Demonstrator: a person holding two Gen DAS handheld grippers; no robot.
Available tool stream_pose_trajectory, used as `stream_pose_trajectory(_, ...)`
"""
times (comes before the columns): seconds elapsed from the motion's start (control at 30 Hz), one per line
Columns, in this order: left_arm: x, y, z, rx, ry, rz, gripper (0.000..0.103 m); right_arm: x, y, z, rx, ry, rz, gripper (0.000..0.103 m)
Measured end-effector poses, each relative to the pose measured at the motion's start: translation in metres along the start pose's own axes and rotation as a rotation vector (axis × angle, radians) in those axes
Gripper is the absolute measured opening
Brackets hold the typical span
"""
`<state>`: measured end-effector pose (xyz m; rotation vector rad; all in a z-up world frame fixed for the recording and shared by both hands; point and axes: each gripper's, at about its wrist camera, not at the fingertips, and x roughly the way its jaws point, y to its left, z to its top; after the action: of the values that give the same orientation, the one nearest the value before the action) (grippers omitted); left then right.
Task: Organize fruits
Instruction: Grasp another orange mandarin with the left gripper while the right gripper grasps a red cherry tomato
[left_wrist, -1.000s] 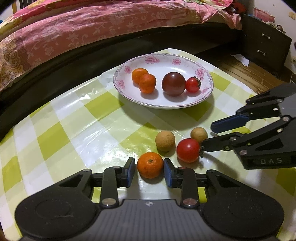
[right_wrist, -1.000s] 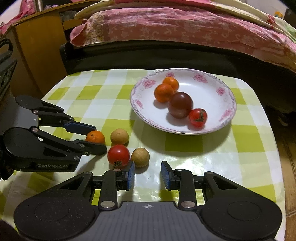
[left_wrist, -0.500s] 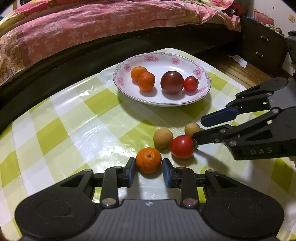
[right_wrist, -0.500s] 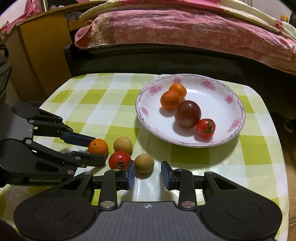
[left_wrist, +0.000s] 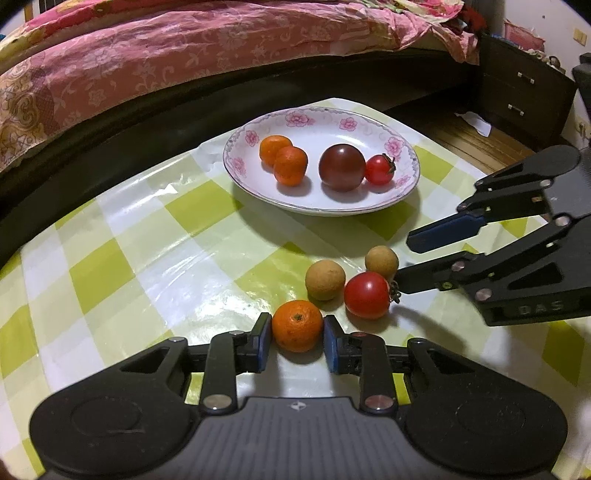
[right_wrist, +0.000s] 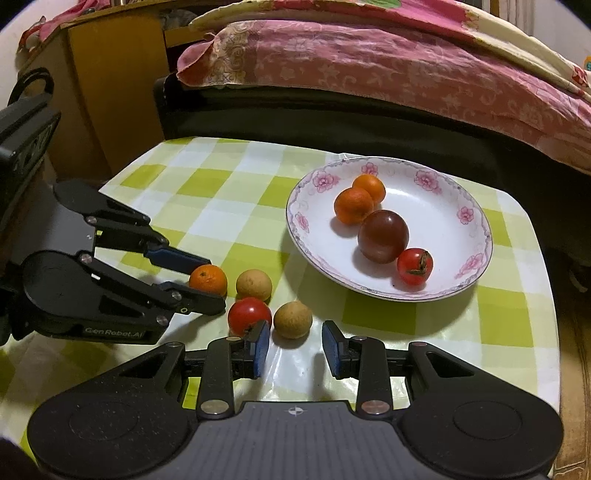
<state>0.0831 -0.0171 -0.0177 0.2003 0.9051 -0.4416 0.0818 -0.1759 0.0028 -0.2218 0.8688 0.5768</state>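
Observation:
A small tangerine (left_wrist: 297, 325) sits on the checked tablecloth between the blue pads of my left gripper (left_wrist: 297, 341), which have closed onto its sides; it also shows in the right wrist view (right_wrist: 208, 279). Beside it lie a red tomato (left_wrist: 367, 295) and two tan longans (left_wrist: 325, 279) (left_wrist: 381, 261). My right gripper (right_wrist: 294, 345) is open, with one longan (right_wrist: 292, 319) just ahead of its gap and the tomato (right_wrist: 248, 315) at its left finger. A floral plate (left_wrist: 406, 155) holds two tangerines, a dark tomato and a cherry tomato.
A bed with a pink quilt (left_wrist: 184, 55) runs along the far side of the table. A dark nightstand (left_wrist: 524, 88) stands at the right in the left wrist view. A wooden cabinet (right_wrist: 107, 96) stands at the back left in the right wrist view.
My left gripper's pads have closed in against the tangerine. My right gripper has drawn back a little from the fruit, and both views have pulled slightly away from the plate.

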Motion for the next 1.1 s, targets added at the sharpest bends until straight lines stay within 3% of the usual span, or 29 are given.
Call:
stream_pose_trajectory(0.3,-0.004,0.003,-0.004,-0.013,0.006,-0.015,0.037,0.009,-0.002,0.0,-0.005,0.002,-0.018,0.029)
stream_pose_trajectory(0.4,-0.004,0.004,-0.005,-0.016,0.008,-0.018,0.037,0.006,-0.003,0.001,0.009,0.002,0.026,0.029)
stream_pose_trajectory(0.5,-0.005,0.005,-0.005,-0.018,0.009,-0.019,0.037,0.005,-0.009,0.002,0.07,0.027,0.141,0.029)
stream_pose_trajectory(0.9,-0.01,0.008,-0.012,-0.013,0.013,-0.013,0.037,0.002,0.018,0.002,0.018,0.032,0.204,0.032)
stream_pose_trajectory(1.1,-0.012,0.008,-0.014,-0.014,0.014,-0.009,0.037,0.006,0.026,0.005,0.013,0.007,0.132,0.036)
